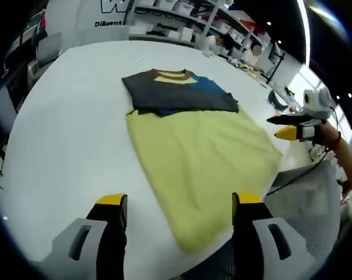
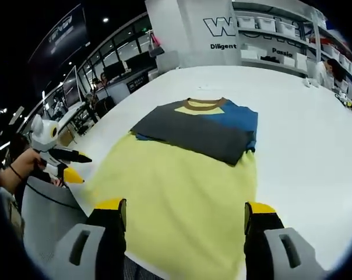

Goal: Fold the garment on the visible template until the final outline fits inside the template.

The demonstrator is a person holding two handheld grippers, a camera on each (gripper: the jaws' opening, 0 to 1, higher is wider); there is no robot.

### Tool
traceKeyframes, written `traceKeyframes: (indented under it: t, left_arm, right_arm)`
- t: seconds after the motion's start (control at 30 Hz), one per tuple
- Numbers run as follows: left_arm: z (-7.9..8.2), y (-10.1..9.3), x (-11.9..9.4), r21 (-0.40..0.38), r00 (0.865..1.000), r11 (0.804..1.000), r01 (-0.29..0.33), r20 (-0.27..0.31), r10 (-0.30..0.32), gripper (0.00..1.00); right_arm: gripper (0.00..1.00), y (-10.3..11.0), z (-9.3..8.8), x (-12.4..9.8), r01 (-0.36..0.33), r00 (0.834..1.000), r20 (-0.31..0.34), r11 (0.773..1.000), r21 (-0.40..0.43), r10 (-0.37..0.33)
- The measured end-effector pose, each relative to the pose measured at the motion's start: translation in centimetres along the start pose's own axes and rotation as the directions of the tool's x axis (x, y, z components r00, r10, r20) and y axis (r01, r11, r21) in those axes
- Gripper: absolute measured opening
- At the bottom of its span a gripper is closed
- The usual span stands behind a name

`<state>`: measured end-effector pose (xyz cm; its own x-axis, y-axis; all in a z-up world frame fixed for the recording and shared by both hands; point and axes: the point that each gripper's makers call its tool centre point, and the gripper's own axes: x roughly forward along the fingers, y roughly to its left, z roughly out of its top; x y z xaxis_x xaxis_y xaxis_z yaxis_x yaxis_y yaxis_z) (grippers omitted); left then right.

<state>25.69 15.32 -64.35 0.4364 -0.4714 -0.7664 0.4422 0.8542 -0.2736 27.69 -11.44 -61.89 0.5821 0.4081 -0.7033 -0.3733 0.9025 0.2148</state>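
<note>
Both your left gripper (image 1: 178, 205) and right gripper (image 2: 185, 211) hang released, grasping nothing. The shirt (image 2: 200, 128) lies folded on the yellow template's (image 2: 182, 198) far end; tuck overhanging edges inward.

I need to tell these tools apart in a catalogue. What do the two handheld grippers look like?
Both look alike: the left gripper and the right gripper have grey moulded bodies with slotted cut-outs, black jaws and yellow tips. Seen from across the table, each has a white housing at the hand end, and one wrist wears a thin dark band.
</note>
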Motion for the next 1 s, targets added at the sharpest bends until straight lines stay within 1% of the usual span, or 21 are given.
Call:
traceKeyframes:
  t: [0.07,0.13,0.2,0.23,0.3,0.37,0.4,0.43,0.5,0.57,0.6,0.67,0.7,0.73,0.77,0.87,1.0]
  left_arm:
    - [-0.4,-0.2,-0.1,0.003,1.000,1.000,-0.003,-0.010,0.003,0.71]
    - [-0.7,-0.2,-0.1,-0.010,1.000,1.000,-0.003,-0.022,0.003,0.68]
    - [-1.5,-0.5,-0.1,-0.038,0.998,0.999,0.006,-0.060,-0.008,0.65]
    - [-1.7,-0.6,-0.1,-0.038,0.998,0.999,0.005,-0.067,-0.007,0.64]
    - [-2.1,-0.8,-0.1,-0.018,0.997,1.000,-0.010,-0.078,0.009,0.62]
    - [-2.7,-0.5,0.0,-0.007,0.995,0.999,-0.039,-0.096,0.038,0.61]
    - [-3.1,-0.4,0.1,0.011,0.992,0.998,-0.054,-0.114,0.055,0.61]
    - [-3.2,-0.3,0.1,0.018,0.992,0.998,-0.063,-0.112,0.065,0.60]
    - [-3.5,-0.3,0.1,0.006,0.990,0.997,-0.077,-0.120,0.077,0.59]
    - [-3.8,-0.6,0.1,-0.018,0.990,0.998,-0.066,-0.128,0.063,0.57]
    - [-3.8,-0.7,0.1,-0.016,0.990,0.998,-0.059,-0.126,0.057,0.55]
    - [-3.8,-0.7,0.2,-0.001,0.991,0.997,-0.072,-0.115,0.071,0.54]
    - [-3.8,-0.6,0.2,0.010,0.990,0.997,-0.079,-0.117,0.080,0.53]
    - [-4.1,-0.4,0.1,0.038,0.986,0.995,-0.095,-0.135,0.100,0.52]
    - [-4.1,-0.3,0.1,0.032,0.985,0.994,-0.106,-0.134,0.109,0.51]
    - [-3.9,-0.2,0.1,0.007,0.987,0.994,-0.113,-0.118,0.113,0.50]
    - [-4.1,0.0,-0.1,-0.004,0.985,0.992,-0.124,-0.120,0.123,0.48]
  right_arm:
    - [0.80,-0.3,-0.6,-0.3,0.004,1.000,-0.021,1.000,-0.004,-0.004]
    - [0.79,-0.8,-1.2,-0.6,0.007,0.999,-0.036,1.000,-0.015,-0.008]
    - [0.78,-1.3,-1.8,-0.9,0.015,0.998,-0.060,1.000,-0.026,-0.016]
    - [0.77,-1.6,-2.2,-1.1,0.020,0.997,-0.073,0.999,-0.032,-0.022]
    - [0.76,-2.1,-2.9,-1.3,0.029,0.995,-0.096,0.998,-0.049,-0.033]
    - [0.75,-2.6,-3.7,-1.5,0.038,0.992,-0.119,0.998,-0.050,-0.044]
    - [0.74,-2.7,-4.1,-1.6,0.040,0.991,-0.129,0.998,-0.044,-0.045]
    - [0.73,-3.0,-4.3,-1.6,0.044,0.990,-0.135,0.999,-0.032,-0.048]
    - [0.70,-3.3,-4.9,-1.7,0.050,0.987,-0.150,0.999,-0.020,-0.053]
    - [0.66,-3.7,-5.8,-1.8,0.072,0.980,-0.183,0.997,-0.027,-0.076]
    - [0.66,-3.8,-6.1,-1.9,0.078,0.977,-0.195,0.996,-0.041,-0.084]
    - [0.65,-4.1,-6.9,-2.0,0.093,0.970,-0.222,0.995,-0.040,-0.100]
    - [0.64,-4.2,-7.0,-2.0,0.095,0.970,-0.223,0.995,-0.039,-0.102]
    - [0.62,-4.5,-7.6,-2.2,0.113,0.965,-0.238,0.994,-0.011,-0.112]
    - [0.60,-4.6,-7.8,-2.3,0.112,0.964,-0.241,0.994,-0.005,-0.110]
    - [0.55,-4.9,-8.6,-2.5,0.131,0.959,-0.256,0.991,0.008,-0.124]
    - [0.48,-5.2,-9.2,-2.5,0.150,0.951,-0.276,0.989,0.003,-0.143]
